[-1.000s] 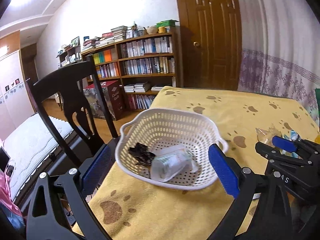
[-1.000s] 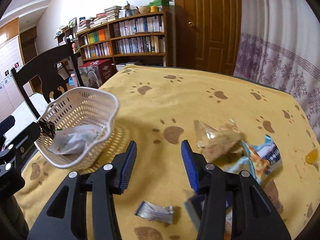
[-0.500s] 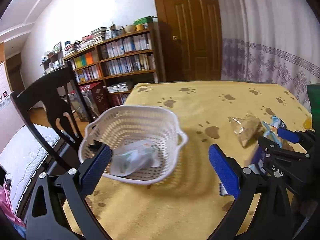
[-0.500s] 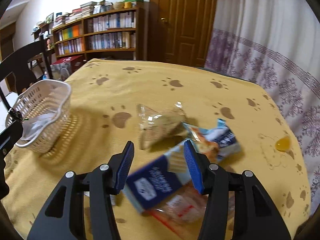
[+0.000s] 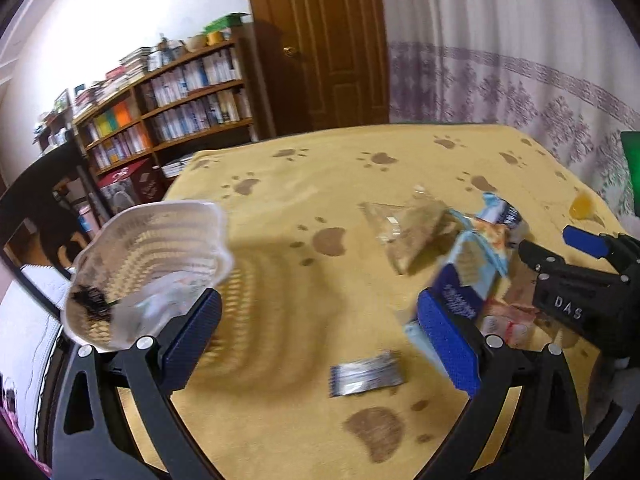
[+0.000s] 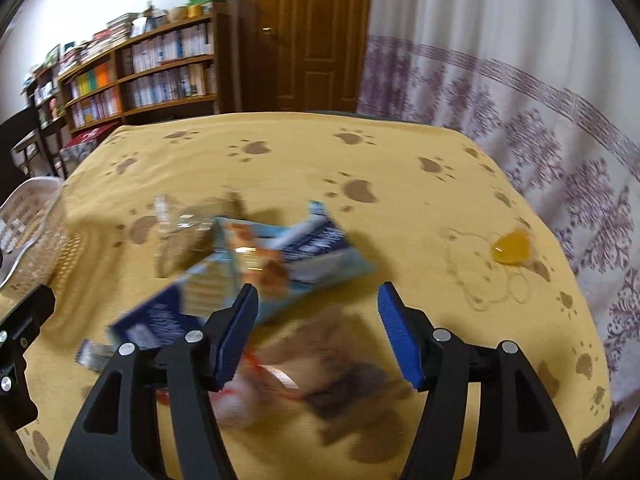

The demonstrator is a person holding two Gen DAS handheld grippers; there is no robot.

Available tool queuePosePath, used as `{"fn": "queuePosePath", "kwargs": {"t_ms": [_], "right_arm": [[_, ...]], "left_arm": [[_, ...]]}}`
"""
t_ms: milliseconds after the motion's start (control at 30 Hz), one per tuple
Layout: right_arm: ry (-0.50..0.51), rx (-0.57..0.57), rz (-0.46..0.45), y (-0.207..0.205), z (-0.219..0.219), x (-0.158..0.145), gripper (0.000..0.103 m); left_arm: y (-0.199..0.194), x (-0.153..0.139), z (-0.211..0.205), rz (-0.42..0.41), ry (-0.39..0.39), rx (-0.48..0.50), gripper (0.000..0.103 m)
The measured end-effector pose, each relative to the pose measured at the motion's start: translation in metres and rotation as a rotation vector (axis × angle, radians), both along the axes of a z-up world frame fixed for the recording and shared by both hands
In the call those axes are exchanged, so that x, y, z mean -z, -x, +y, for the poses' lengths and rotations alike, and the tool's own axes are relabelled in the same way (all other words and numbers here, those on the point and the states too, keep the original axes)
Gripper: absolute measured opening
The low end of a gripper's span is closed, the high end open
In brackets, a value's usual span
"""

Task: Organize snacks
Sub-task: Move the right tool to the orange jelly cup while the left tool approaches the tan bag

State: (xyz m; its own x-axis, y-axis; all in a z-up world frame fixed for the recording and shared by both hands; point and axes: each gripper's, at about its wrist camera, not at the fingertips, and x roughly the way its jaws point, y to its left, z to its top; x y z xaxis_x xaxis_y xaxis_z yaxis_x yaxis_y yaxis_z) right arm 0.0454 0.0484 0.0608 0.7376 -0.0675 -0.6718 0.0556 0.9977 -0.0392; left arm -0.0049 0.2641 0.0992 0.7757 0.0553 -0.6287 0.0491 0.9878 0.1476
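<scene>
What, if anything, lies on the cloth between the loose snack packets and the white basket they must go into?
Nothing visible. Between the snack pile and the white basket there is only bare yellow cloth; the small silver packet lies nearer the camera, off that line.

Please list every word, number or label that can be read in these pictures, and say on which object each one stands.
"DAS": white letters on the black body of the right gripper, seen from the left wrist view.
Dark blue snack box: white print, too blurred to read.
Light blue snack bag: lettering blurred, not readable.
Small silver packet: nothing readable.
Book spines on the bookshelf and the red box beside it: too small to read.
</scene>
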Motion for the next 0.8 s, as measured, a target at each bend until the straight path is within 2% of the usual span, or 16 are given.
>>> {"fn": "queuePosePath", "kwargs": {"t_ms": [200, 567, 800], "right_arm": [[-0.02, 0.077, 0.017, -0.006, -0.048, 0.009, 0.075], [-0.043, 0.201, 0.058, -0.021, -0.115, 0.023, 0.075], [-0.028, 0.258, 0.064, -0.027, -0.138, 0.026, 0.075]], "left_arm": [[-0.028, 0.014, -0.031, 0.053, 0.029, 0.059, 0.099], [-0.087, 0.025, -0.066, 0.08, 0.032, 0.092, 0.099], [-0.107, 0.031, -0.076, 0.09, 0.041, 0.11, 0.099]]}}
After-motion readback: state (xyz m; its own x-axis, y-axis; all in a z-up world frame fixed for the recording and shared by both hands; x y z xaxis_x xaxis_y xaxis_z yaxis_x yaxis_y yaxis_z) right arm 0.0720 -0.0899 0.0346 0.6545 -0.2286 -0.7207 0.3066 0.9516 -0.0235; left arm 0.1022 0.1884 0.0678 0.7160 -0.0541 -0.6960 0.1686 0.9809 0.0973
